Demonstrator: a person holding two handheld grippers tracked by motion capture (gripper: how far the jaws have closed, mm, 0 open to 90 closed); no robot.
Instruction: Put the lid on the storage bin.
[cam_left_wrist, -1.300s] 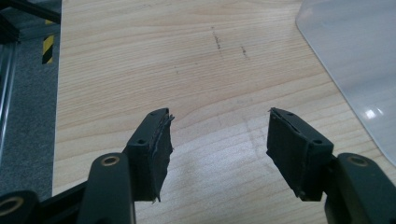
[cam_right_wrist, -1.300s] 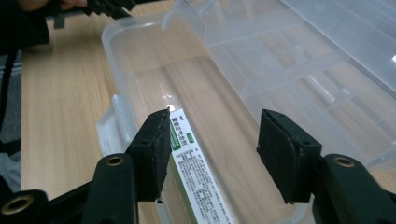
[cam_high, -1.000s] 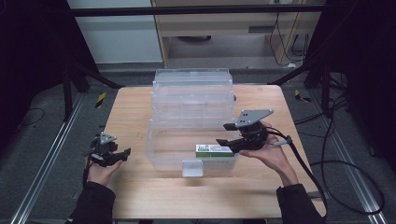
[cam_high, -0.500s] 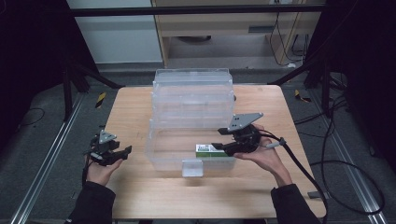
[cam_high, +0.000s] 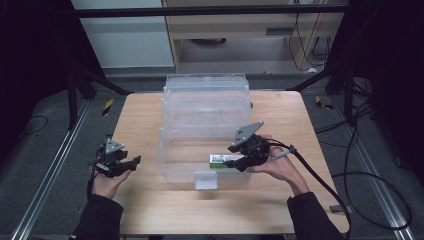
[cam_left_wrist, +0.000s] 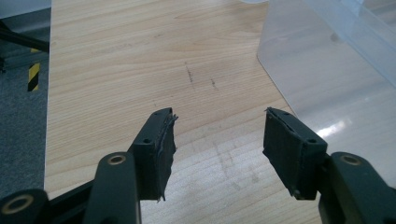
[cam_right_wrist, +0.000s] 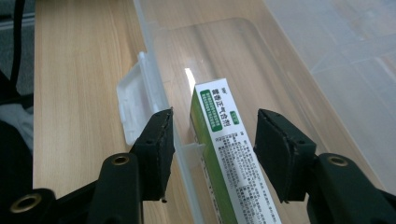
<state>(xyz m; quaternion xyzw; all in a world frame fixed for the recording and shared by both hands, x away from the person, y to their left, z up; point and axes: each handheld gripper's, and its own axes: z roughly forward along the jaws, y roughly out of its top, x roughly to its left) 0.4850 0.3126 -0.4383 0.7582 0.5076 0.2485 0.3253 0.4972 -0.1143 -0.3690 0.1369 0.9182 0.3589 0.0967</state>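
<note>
Wooden desk (cam_high: 150, 125) carries a clear bin (cam_high: 172, 165); inside it, near the front wall, lies a green-and-white box (cam_right_wrist: 224, 144). The right gripper (cam_right_wrist: 212, 149), jaws just closing but not yet pressing, straddles both box and wall. Better shift inward so the wall stays outside. The left gripper (cam_left_wrist: 217, 149) waits open, empty.

The green-and-white box (cam_right_wrist: 224, 154) runs off the bottom edge; its small print seems unreadable.
</note>
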